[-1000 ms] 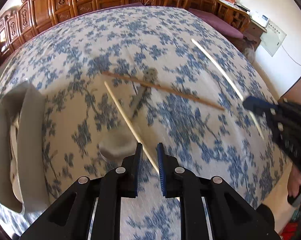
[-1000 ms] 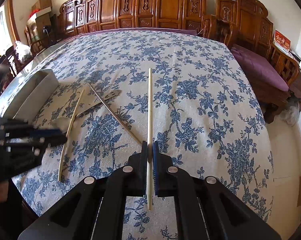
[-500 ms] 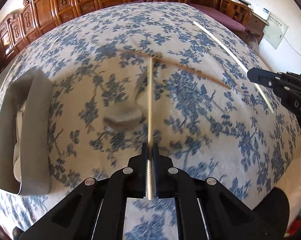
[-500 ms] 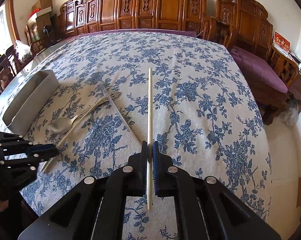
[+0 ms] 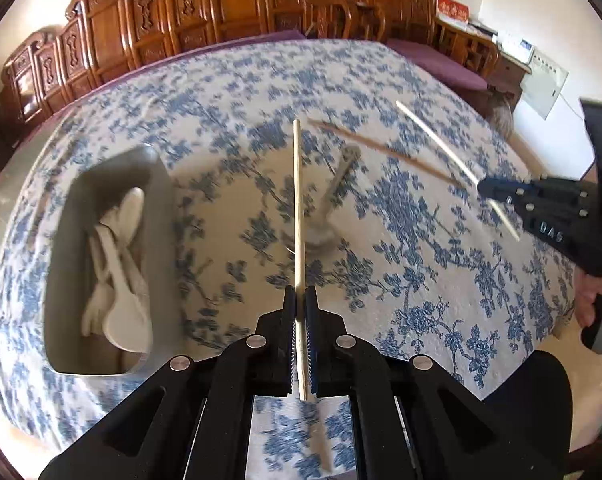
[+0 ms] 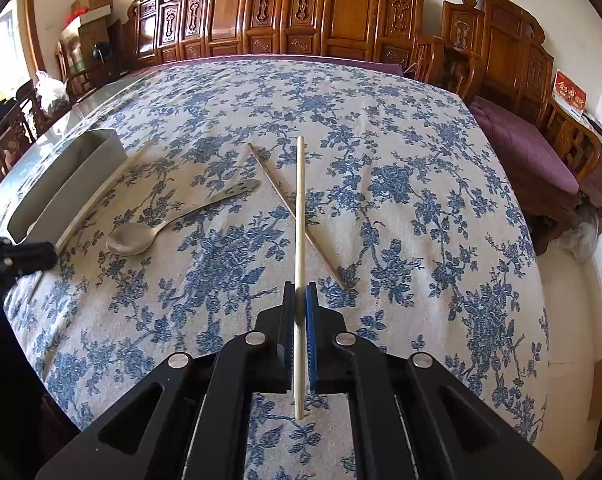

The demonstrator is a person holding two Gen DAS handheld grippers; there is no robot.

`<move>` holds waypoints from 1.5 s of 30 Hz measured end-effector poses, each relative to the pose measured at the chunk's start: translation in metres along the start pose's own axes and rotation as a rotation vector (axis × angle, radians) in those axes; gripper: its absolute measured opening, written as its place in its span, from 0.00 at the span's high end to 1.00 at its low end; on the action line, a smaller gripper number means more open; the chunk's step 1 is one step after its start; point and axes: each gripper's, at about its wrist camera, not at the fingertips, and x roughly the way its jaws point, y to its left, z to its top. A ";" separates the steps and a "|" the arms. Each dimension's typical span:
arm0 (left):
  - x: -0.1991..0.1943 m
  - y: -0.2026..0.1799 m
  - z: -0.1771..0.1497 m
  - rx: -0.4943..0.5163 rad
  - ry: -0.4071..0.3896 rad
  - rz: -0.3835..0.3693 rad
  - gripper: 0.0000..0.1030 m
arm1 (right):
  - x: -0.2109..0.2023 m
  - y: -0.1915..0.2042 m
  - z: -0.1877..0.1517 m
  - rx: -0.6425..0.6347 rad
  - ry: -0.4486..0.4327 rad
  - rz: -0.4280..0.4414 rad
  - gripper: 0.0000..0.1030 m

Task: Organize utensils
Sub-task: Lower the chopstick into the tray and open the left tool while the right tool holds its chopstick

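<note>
We clamp a pale chopstick [image 5: 297,216] in the left gripper [image 5: 299,312] and its mate [image 6: 299,240] in the right gripper [image 6: 299,312], the grey tray [image 5: 61,280] waiting to our left for both.

Both grippers are black plastic with silver round screws on the finger arms. The left gripper [image 5: 300,300] has blue ribbed pads, as does the right gripper [image 6: 300,296]. White "DAS" lettering marks the right gripper's side.
</note>
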 end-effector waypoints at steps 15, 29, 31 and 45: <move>-0.045 0.063 0.009 -0.059 -0.079 0.042 0.96 | -0.028 0.060 0.022 -0.052 -0.068 0.074 0.94; -0.033 0.138 0.004 -0.100 -0.035 0.071 0.96 | -0.021 0.122 0.034 -0.105 -0.075 0.154 0.94; -0.027 0.145 0.000 -0.101 -0.017 0.067 0.96 | -0.017 0.130 0.034 -0.111 -0.069 0.162 0.94; 0.006 0.170 -0.008 -0.140 0.033 0.016 0.96 | -0.005 0.164 0.044 -0.134 -0.052 0.194 0.94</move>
